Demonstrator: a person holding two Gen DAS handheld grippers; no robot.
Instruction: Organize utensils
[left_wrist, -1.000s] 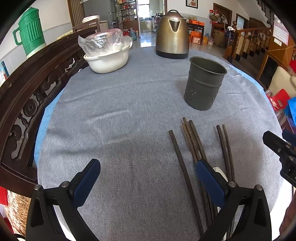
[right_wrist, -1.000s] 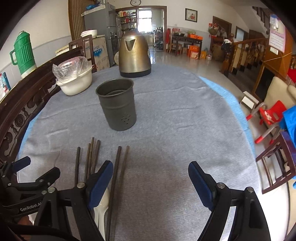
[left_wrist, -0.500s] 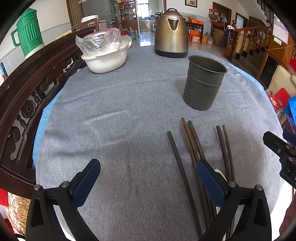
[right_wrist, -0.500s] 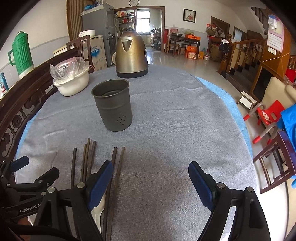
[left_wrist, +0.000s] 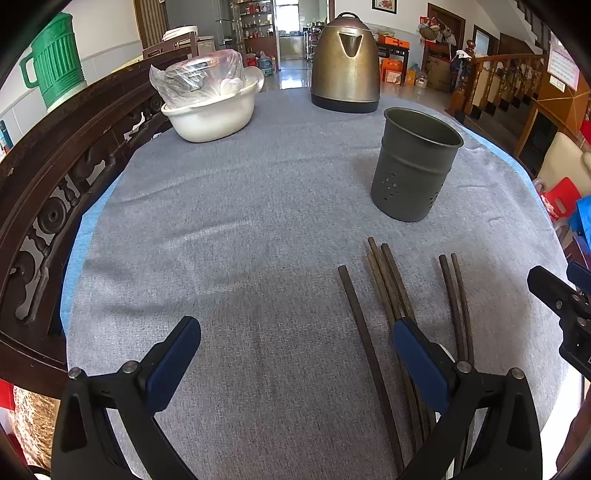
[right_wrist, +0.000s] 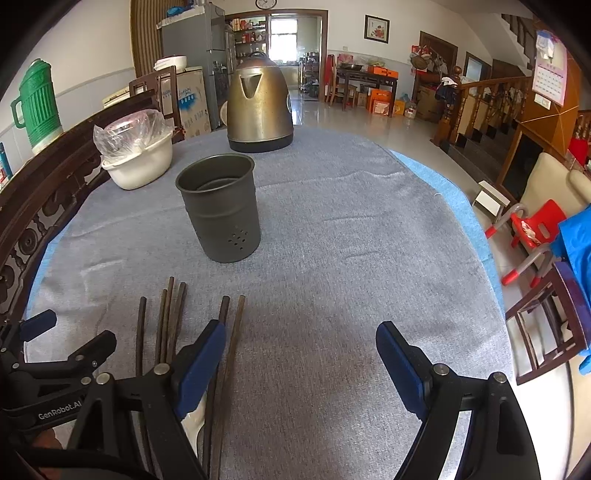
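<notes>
The left tongs (left_wrist: 295, 354) stand apart at the bottom of the left wrist view, nothing between their blue pads, hovering over bare grey cloth. The right tongs (right_wrist: 299, 354) likewise stand wide apart at the bottom of the right wrist view, clamped on nothing. In the left wrist view the dark chopsticks (left_wrist: 388, 295) lie flat on the bench (left_wrist: 221, 240) at lower right, running away from the camera: a single stick at the left, a bunch of three in the middle whose near ends pass under the left tongs' right-hand pad, and a pair further right. In the right wrist view the same sticks sit at lower left, with the pair passing under the right tongs' left-hand pad. Something white shows under the sticks near the bottom edge; what it is cannot be told. Beyond the sticks' far tips, a little apart, the grey metal holder (right_wrist: 219, 210) stands upright and looks empty, with small holes near its base. Farther back stand a brass-coloured kettle (left_wrist: 345, 62) and, at upper left, a white bowl (left_wrist: 210, 114) holding a plastic bag.
</notes>
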